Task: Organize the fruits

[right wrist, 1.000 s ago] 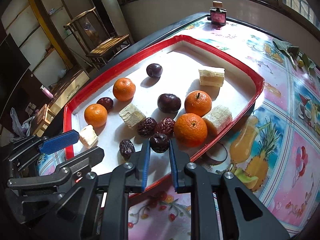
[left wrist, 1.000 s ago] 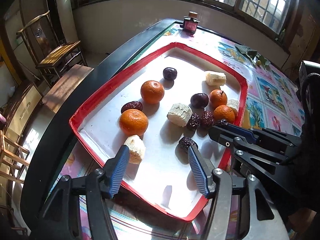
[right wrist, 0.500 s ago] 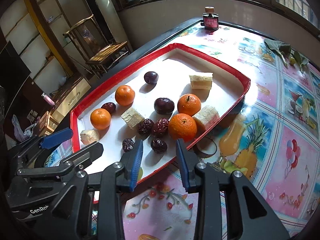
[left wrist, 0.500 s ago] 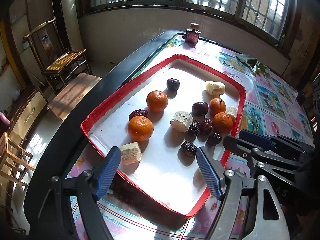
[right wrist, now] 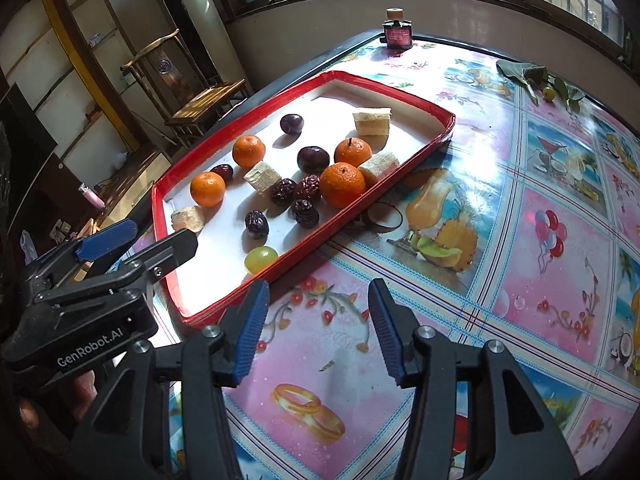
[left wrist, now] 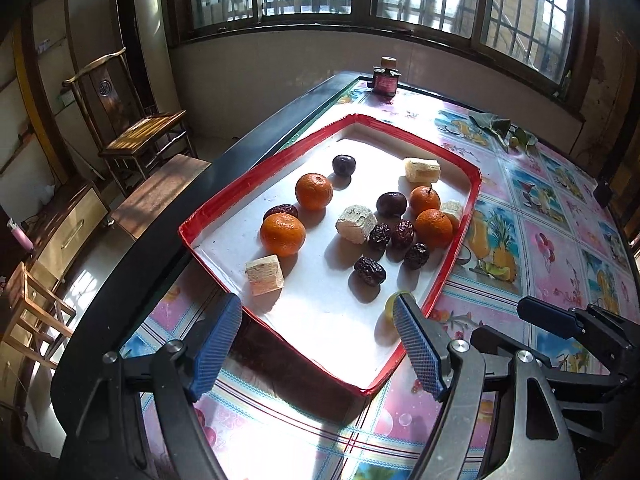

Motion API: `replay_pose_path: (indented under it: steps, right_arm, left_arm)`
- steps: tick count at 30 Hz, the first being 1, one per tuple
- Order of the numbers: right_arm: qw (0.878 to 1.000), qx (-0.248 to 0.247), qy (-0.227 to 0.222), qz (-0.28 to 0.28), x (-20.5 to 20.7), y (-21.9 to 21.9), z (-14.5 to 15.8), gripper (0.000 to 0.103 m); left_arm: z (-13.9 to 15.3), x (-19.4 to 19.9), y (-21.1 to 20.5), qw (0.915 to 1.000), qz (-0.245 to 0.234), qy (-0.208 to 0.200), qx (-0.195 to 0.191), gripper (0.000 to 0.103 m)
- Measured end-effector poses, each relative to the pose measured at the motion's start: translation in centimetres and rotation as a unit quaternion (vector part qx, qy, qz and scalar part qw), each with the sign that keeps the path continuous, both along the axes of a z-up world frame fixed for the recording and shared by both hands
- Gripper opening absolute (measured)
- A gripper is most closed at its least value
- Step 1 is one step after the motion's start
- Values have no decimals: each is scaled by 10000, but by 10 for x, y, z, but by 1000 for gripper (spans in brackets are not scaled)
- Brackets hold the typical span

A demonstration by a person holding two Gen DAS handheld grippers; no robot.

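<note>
Between picks: the left gripper point(left wrist: 316, 344) hangs with jaws apart and empty, the right gripper's point(right wrist: 318, 324) jaws are opening on nothing; next likely the green grape point(right wrist: 261, 259) in the tray point(right wrist: 344, 216).

Home dining rm: wooden chair point(left wrist: 132, 120), oilcloth table point(right wrist: 520, 240)

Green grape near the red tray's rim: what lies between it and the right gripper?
In the right wrist view, only the red tray's rim and flowered tablecloth separate the green grape from the opening, empty right gripper.
</note>
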State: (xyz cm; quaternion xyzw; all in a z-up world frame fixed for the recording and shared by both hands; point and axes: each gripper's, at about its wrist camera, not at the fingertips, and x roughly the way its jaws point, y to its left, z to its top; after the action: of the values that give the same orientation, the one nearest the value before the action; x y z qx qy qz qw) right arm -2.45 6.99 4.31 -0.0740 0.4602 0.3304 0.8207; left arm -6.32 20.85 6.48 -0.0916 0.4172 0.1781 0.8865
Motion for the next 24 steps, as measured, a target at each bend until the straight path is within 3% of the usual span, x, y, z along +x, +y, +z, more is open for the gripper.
replay_pose_path:
  steps: [5,11,17,21,24]
  right_arm:
    - [9989,-180,-404,131,-27,-8,9,79]
    - [9989,-294,-343,93,-34,-21,6,80]
    - [9993,-313,-184,29,-34,-31,1,80]
    - [9993,-308,-189,86,-36,-33,2,80]
    - [9993,-319,-151,135,-37,-33,2,80]
  left_arm:
    - [2,-16,-6,9999,80,-54,44,78]
    - [0,-29,-15,9998,139,-34,171,79]
    - [-3,-37,-16,9996,256,-30,59,82]
    - [-5,-41,-15,9995,273,-1,-140,86]
    - [-5,-42,-15,9993,304,7,-205,95]
